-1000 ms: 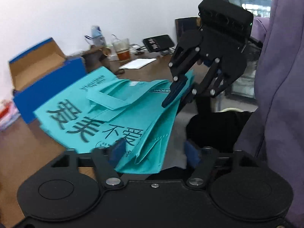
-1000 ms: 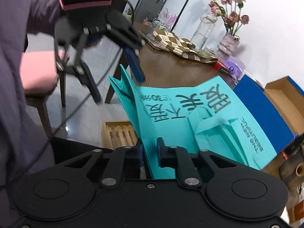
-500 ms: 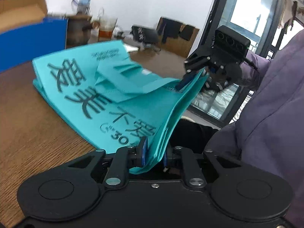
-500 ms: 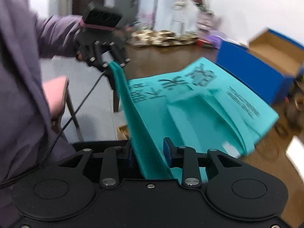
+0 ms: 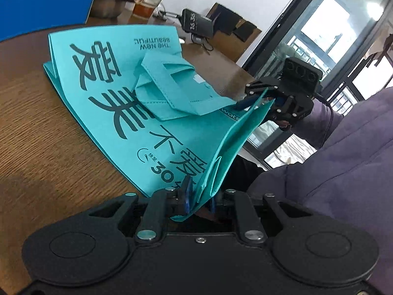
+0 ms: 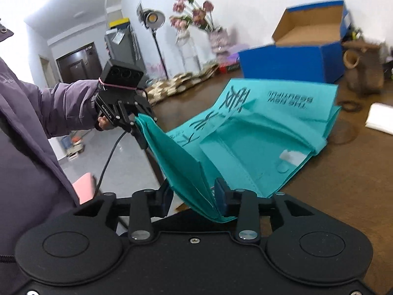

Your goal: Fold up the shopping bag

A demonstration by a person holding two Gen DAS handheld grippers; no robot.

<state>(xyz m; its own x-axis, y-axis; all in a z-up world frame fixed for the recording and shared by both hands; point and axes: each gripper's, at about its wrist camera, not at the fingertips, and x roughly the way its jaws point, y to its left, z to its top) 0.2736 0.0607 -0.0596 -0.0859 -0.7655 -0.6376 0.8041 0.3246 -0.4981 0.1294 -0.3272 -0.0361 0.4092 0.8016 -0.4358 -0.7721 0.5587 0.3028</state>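
A teal shopping bag (image 5: 118, 113) with dark printed characters lies flat on the wooden table (image 5: 36, 147), handles folded over its middle. Its near end hangs past the table edge, held up between the two grippers. My left gripper (image 5: 199, 200) is shut on one near corner; the right wrist view shows it (image 6: 138, 123) at the far left. My right gripper (image 6: 194, 196) has its jaws opening. The bag's (image 6: 258, 132) other folded corner sits between them against the right finger, with a gap at the left one. In the left wrist view, that gripper (image 5: 258, 100) straddles the corner.
A blue cardboard box (image 6: 294, 61) stands open behind the bag. A phone on a stand (image 5: 199, 23), a glass of tea (image 5: 145, 5) and a dark pot (image 5: 110, 0) sit at the back. White paper (image 6: 380, 120) lies to the right. A purple sleeve (image 5: 331, 172) fills the near side.
The left gripper has shut on the bag's corner. Both grippers have rolled and swung sideways with the bag's near edge. The right jaws have spread apart around their corner.
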